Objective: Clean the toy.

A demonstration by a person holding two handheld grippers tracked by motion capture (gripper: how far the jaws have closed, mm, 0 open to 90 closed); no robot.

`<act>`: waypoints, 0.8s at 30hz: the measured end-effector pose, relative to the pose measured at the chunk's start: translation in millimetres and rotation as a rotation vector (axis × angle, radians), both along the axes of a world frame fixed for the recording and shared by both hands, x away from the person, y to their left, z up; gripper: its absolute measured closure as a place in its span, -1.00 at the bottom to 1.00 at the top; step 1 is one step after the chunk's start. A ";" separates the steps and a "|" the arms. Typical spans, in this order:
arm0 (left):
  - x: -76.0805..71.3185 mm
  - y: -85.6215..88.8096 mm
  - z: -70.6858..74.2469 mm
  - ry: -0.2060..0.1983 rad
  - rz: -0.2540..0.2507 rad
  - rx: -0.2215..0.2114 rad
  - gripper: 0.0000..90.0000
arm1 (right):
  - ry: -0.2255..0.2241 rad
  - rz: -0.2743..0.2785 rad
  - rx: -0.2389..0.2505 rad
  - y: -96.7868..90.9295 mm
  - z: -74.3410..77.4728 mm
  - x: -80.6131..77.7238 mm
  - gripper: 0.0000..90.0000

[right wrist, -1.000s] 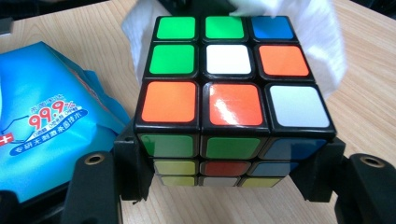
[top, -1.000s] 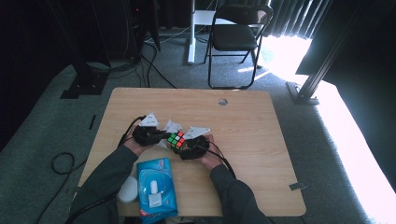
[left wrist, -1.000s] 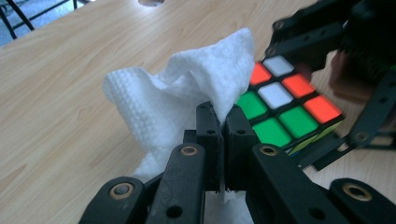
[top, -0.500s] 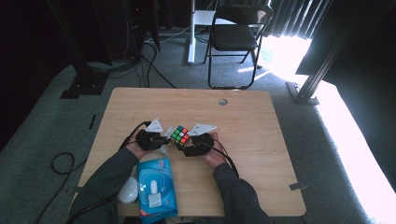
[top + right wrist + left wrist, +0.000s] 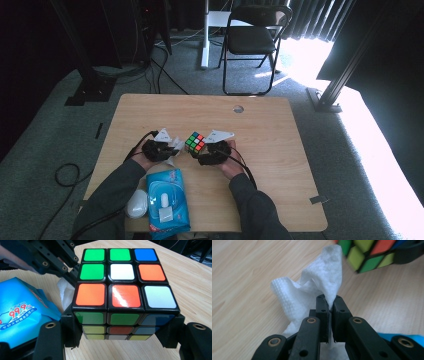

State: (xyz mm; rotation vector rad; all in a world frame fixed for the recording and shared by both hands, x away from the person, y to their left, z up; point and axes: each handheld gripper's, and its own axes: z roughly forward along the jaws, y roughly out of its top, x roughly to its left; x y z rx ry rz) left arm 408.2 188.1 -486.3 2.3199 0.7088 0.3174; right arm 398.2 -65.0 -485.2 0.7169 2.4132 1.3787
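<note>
Wood is being shown across the whole table point(image 5: 280, 150), on which the work is being done near the person's edge. Beyond its far side, a dark folding chair point(image 5: 252, 35) is being lit by bright light from the right. At the near left edge, a blue wipe pack point(image 5: 167, 200) is being rested flat on the tabletop, with a small white rounded object point(image 5: 136, 204) just beside it on its left.

In the high view, the left gripper point(image 5: 172, 148) is being held just beyond the pack, and the right gripper point(image 5: 199, 151) is being held close beside it, the two facing each other. A scrambled puzzle cube point(image 5: 122, 292) is being clamped between the jaws of the right gripper point(image 5: 122, 336), which are being pressed against its lower layer on both sides; green, orange, white and blue squares are being shown on its top face. The cube point(image 5: 195, 142) is being held between the two grippers, just above the tabletop.

A crumpled white wipe point(image 5: 312, 295) is being pinched by the left gripper point(image 5: 331, 305), whose jaws have just been opening very slightly yet are being kept nearly together on the thin sheet. The wipe is being held up near the cube point(image 5: 372, 252), though contact between them cannot be told.
</note>
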 end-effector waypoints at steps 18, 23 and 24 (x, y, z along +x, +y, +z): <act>19.9 21.2 -33.5 0.067 0.215 0.060 -0.05 | 0.014 0.008 -0.013 6.1 -6.2 0.6 -0.24; 24.0 18.8 -38.7 0.101 0.205 0.052 0.06 | 0.017 0.010 -0.016 6.9 -7.2 0.7 -0.24; 23.9 18.2 -38.4 0.104 0.196 0.051 0.14 | 0.016 0.010 -0.017 6.9 -7.0 0.7 -0.24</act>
